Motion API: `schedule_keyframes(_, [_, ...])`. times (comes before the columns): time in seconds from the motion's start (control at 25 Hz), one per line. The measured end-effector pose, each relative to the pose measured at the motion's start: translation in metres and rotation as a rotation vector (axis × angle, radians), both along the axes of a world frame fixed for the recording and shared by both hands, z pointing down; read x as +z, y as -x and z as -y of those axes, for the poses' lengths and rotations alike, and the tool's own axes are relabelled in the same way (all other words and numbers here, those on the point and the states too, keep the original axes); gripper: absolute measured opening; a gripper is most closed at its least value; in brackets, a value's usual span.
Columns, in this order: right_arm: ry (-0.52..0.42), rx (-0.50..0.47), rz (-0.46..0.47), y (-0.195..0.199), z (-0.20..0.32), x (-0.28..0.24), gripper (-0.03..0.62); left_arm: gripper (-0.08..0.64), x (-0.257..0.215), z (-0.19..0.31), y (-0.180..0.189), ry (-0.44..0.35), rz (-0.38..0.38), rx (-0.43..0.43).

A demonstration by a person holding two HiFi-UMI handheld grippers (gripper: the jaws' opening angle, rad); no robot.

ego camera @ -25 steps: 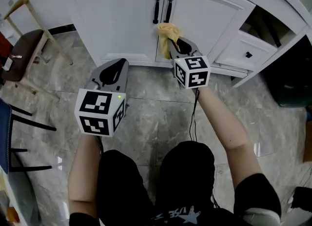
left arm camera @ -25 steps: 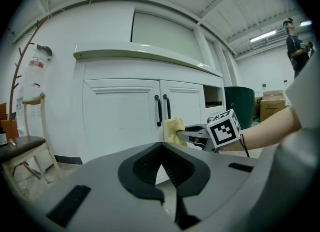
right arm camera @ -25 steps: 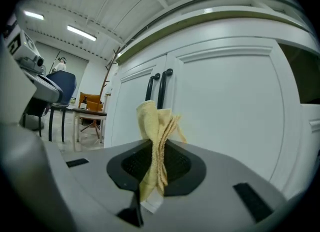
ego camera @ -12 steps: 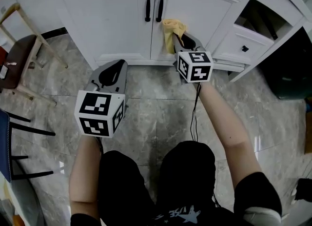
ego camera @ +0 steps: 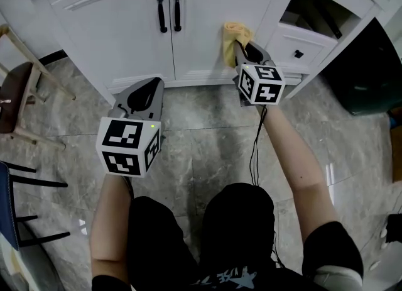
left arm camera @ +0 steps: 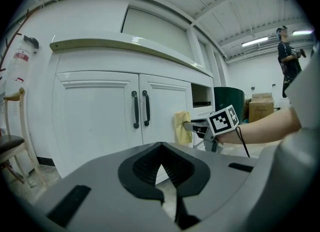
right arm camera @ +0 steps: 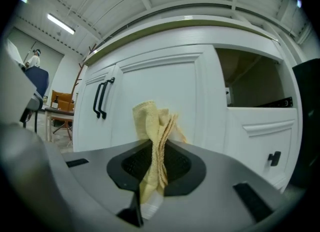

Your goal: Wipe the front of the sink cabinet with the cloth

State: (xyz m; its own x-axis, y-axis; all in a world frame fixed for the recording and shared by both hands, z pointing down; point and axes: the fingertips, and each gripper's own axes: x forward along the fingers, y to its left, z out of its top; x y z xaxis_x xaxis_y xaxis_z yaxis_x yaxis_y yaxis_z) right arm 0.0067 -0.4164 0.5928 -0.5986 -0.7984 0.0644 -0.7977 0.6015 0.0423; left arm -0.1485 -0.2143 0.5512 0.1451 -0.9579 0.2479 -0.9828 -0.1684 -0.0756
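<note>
The cloth (ego camera: 233, 34), clamped in the right tongs (ego camera: 242, 47) and apparently touching the cabinet door (ego camera: 210, 13), should be pressed flat and swept evenly, while the left tongs (ego camera: 143, 92) are closed and empty.

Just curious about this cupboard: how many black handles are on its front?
3. The left bar handle on the left door, the right bar handle on the right door, and a small knob on the drawer farther right. Others may lie out of frame.

The cloth (ego camera: 233, 33) looks coarse, the cabinet (ego camera: 125, 29) glossy.
</note>
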Motion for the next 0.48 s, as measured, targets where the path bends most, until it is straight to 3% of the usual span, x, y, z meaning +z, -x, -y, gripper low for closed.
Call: schedule_keyframes(0.48, [0.03,0.169,0.052,-0.091,0.023,0.001,0.061,0.015,-0.004,0.014,-0.03,0.007,0.023,0.051])
